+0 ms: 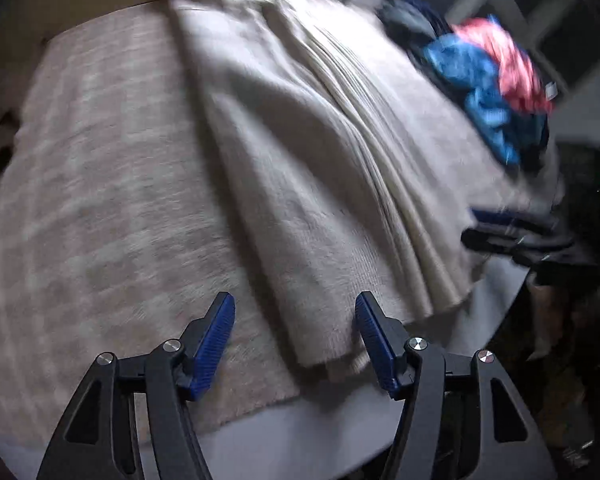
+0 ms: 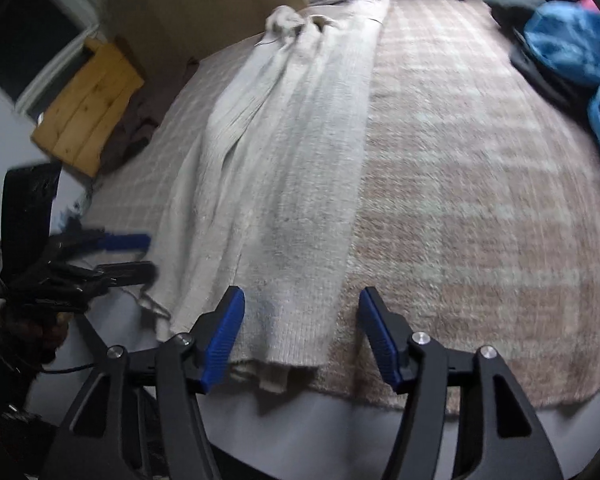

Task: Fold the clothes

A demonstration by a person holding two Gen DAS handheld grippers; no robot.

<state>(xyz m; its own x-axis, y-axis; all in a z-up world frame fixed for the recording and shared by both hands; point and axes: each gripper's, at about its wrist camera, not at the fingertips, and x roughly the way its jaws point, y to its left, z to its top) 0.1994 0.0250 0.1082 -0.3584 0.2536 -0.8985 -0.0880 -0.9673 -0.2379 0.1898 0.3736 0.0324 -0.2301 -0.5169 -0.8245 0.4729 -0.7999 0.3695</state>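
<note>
Your left gripper (image 1: pixel 295 344) has its fingers wide apart, nothing btwn them; same for the right gripper (image 2: pixel 302 340), fingers spread, holding nothing. Both hang over the near edge of the bed.

The cream knit garment (image 1: pixel 300 152) lies lengthwise on the pink checked blanket (image 1: pixel 100 184), running from about 6 o'clock up to 12 in the right wrist view. It looks gathered into a long narrow strip w/ several lengthwise pleats, so I'd judge it partly folded along its length. Its hem (image 2: pixel 276 356) sits just ahead of the right gripper, near the blanket's edge. The far end looks bunched, too blurred to say more.

What's left, as I judge it: no crosswise fold shows, so the strip isn't a compact stack.

A pile of blue and red clothes (image 1: pixel 492 84) sits at about 2 o'clock in the left view, crumpled, clearly not folded.
</note>
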